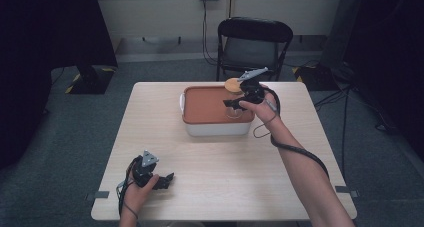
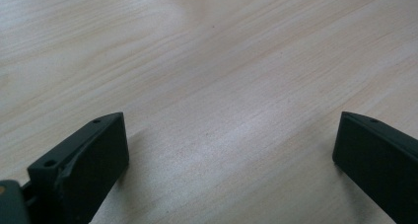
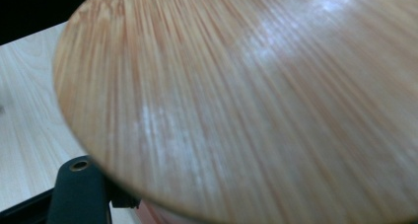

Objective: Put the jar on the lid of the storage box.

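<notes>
item: round wooden disc (image 3: 256, 100), bamboo-like grain, glossy finish with pale sheen patches; probably a lid or coaster, which of the two cannot be told; location: held aloft over the far right corner of the white box with orange lid (image 1: 212, 107), just above it, tilted; in the high view the disc (image 1: 232, 84) shows as a small tan round at the tip of the right gripper (image 1: 245, 89); holder: right gripper, jaws closed onto the disc's edge as far as can be judged, one black jaw visible under the rim in the right gripper view, the other hidden behind the disc; handling, as judgement: light, rigid, thin; the smooth varnished face is likely slippery, so hold at the rim with jaws across the thickness, not on the flat face; not fragile, though a drop onto the box could mark the finish; a clear glass-like thing seems to stand by the near right edge of the box, too faint to be sure; left gripper (image 2: 231, 150): jaws spread wide, nothing between them, resting on the wooden table (image 2: 222, 61) well apart from the box, toward the near left corner
</notes>
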Tool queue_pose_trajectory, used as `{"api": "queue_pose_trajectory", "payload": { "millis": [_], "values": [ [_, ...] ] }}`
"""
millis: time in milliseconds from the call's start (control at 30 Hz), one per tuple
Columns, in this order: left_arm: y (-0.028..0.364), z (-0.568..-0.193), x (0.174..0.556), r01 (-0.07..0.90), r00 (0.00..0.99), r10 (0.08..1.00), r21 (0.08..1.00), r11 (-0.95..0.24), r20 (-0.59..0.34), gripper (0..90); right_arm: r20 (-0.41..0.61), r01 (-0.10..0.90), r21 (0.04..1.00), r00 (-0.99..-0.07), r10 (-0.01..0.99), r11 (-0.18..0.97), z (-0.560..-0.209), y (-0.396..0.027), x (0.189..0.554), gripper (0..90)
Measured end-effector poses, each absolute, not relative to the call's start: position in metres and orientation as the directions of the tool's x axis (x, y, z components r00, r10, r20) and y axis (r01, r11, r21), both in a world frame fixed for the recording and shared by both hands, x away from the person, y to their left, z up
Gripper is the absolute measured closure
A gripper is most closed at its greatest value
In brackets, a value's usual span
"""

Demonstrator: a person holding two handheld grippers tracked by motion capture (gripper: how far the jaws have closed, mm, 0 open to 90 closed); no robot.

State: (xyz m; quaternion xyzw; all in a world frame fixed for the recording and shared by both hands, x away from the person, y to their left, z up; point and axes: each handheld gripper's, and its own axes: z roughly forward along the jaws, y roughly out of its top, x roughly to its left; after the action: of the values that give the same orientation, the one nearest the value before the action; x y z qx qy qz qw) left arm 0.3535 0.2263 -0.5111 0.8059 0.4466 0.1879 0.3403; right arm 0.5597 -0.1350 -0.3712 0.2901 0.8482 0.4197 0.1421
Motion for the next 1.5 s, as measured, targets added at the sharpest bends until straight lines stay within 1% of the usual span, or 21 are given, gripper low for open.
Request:
{"api": "queue_pose_trajectory", "payload": {
  "millis": [1300, 1400, 1433, 1467, 1500],
  "values": [
    [0.2263, -0.5111, 0.3535, 0.592, 0.531, 0.848, 0.716, -0.37, -0.001, 0.1, 0.014, 0.371, 0.82, -0.774, 0.633, 0.436, -0.3806, -0.1284, 0.5611, 25.5],
    [0.2263, -0.5111, 0.3535, 0.592, 0.531, 0.848, 0.716, -0.37, -0.001, 0.1, 0.016, 0.372, 0.821, -0.774, 0.634, 0.434, -0.3805, -0.1284, 0.5611, 24.9],
    [0.2263, -0.5111, 0.3535, 0.592, 0.531, 0.848, 0.716, -0.37, -0.001, 0.1, 0.017, 0.374, 0.819, -0.773, 0.634, 0.434, -0.3804, -0.128, 0.561, 22.7],
    [0.2263, -0.5111, 0.3535, 0.592, 0.531, 0.848, 0.716, -0.37, -0.001, 0.1, 0.017, 0.374, 0.819, -0.773, 0.634, 0.434, -0.3804, -0.128, 0.561, 22.7],
    [0.2263, -0.5111, 0.3535, 0.592, 0.531, 0.848, 0.716, -0.37, -0.001, 0.1, 0.027, 0.382, 0.82, -0.769, 0.639, 0.426, -0.3801, -0.1278, 0.561, 19.2]
  ]
}}
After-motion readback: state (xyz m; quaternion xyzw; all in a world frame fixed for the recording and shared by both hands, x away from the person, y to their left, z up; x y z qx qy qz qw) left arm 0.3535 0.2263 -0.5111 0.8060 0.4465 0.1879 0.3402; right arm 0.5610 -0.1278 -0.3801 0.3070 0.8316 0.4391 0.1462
